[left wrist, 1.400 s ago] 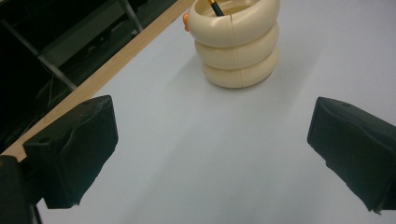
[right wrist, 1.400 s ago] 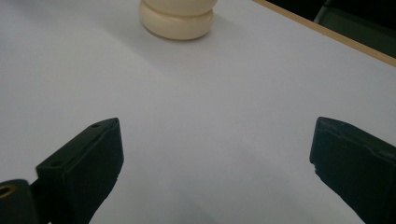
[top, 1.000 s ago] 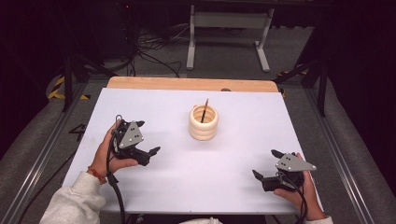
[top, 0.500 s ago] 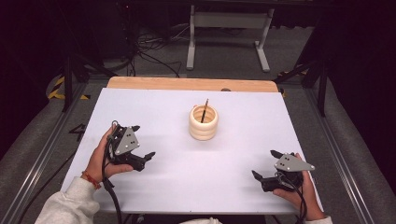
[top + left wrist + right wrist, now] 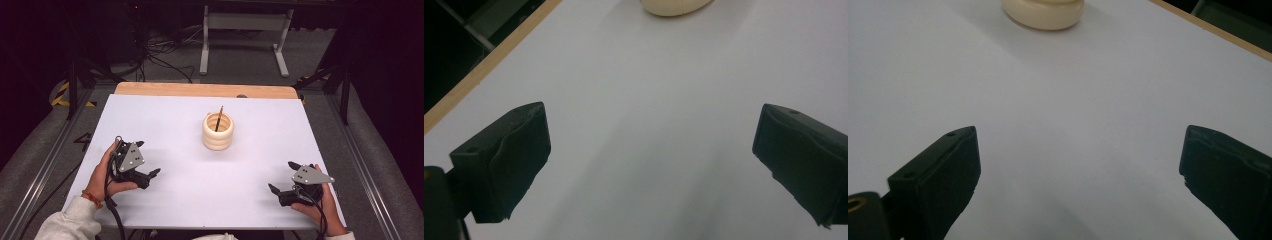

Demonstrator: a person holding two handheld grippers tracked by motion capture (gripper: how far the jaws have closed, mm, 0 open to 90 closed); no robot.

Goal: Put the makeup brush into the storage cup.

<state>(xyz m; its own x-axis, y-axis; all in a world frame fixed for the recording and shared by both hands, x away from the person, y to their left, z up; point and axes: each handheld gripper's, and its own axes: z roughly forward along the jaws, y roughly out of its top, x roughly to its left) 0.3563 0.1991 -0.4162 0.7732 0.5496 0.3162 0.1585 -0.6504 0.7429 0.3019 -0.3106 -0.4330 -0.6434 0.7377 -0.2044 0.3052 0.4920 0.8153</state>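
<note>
Still well short of the holder, both grippers rest open-jawed on the white table [image 5: 165, 120].

High view: left gripper [image 5: 145, 162] and right gripper [image 5: 281, 176] each sit well apart from the cream ringed holder [image 5: 218, 131] with its dark stick [image 5: 218, 118]. Left gripper view: fingers [image 5: 504, 160] spread wide, holder [image 5: 674, 6] far ahead, slightly left of centre. Right gripper view: fingers [image 5: 938, 185] equally apart, holder [image 5: 1044, 12] ahead-left. Best approach: one gripper should steady the holder while the other closes squarely on the stick.

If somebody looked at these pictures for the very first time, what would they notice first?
Probably the cream ridged cup standing alone in the middle of the white table, with a thin dark stick leaning out of it. Next come the two black tools near the front edge: the left hand-held gripper and the right hand-held gripper, each held in a hand, jaws wide open and holding nothing.
</note>
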